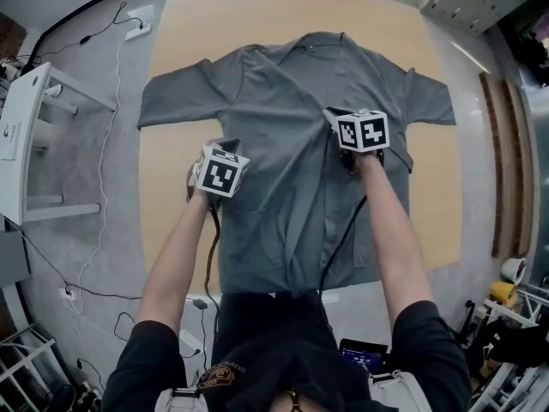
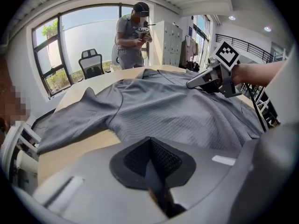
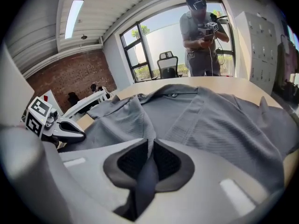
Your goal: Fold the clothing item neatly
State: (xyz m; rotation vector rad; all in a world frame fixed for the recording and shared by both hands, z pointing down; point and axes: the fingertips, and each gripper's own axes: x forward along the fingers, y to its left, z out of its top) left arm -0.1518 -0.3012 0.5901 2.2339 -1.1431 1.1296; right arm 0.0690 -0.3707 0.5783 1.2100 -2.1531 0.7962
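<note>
A grey short-sleeved shirt (image 1: 283, 84) lies spread on the wooden table (image 1: 171, 178), collar far from me and hem at the near edge. My left gripper (image 1: 225, 144) is at the shirt's left side edge, below the left sleeve. In the left gripper view its jaws (image 2: 149, 140) are shut, with a thin fold of the shirt (image 2: 177, 111) pinched between the pads. My right gripper (image 1: 333, 117) is over the chest, right of the placket. There a raised ridge of the shirt (image 3: 219, 120) runs into the right gripper (image 3: 150, 143), whose pads are shut on it.
A person (image 2: 133, 31) stands beyond the table's far edge, holding a device. An office chair (image 2: 92, 62) is by the window. A white rack (image 1: 43, 144) and cables (image 1: 103, 144) are on the floor to the left. Bare wood shows on both sides of the shirt.
</note>
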